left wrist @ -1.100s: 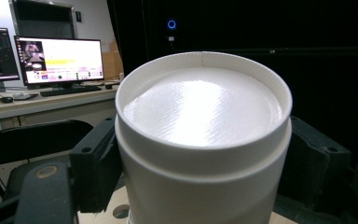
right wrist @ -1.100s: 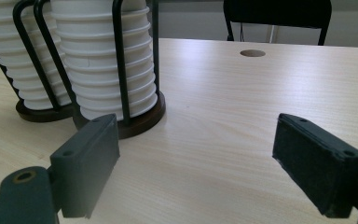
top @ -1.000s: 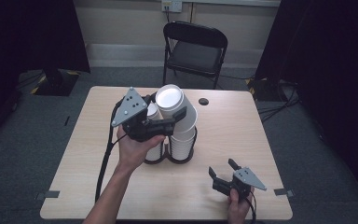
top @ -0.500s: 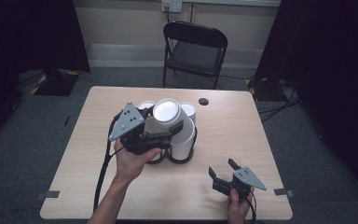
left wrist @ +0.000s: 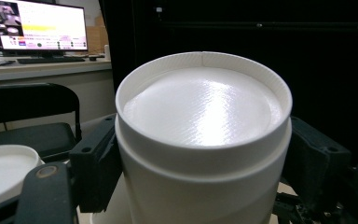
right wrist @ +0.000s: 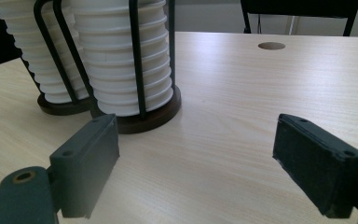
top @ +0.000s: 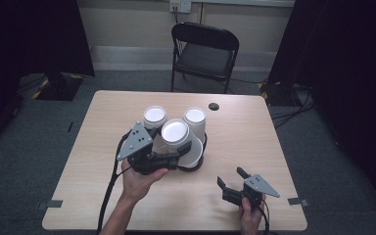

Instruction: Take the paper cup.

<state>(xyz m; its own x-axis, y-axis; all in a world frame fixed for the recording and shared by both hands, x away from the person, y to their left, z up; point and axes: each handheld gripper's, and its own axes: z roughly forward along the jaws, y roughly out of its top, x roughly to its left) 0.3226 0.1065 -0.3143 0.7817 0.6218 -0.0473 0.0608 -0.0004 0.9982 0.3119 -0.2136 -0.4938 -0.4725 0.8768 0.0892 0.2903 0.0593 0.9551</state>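
One cup (top: 177, 137) sits clamped in the left hand-held gripper (top: 169, 157), its long axis tilted toward the near side, just near of the two cup stacks (top: 195, 119) in their rack (right wrist: 135, 119) at mid-table (top: 254, 142). Near right, well apart from them, the right hand-held gripper (top: 232, 188) rests with jaws apart and nothing between them.

No text can be read; the lettering on the monitor (left wrist: 37, 24) is too blurred to make out.
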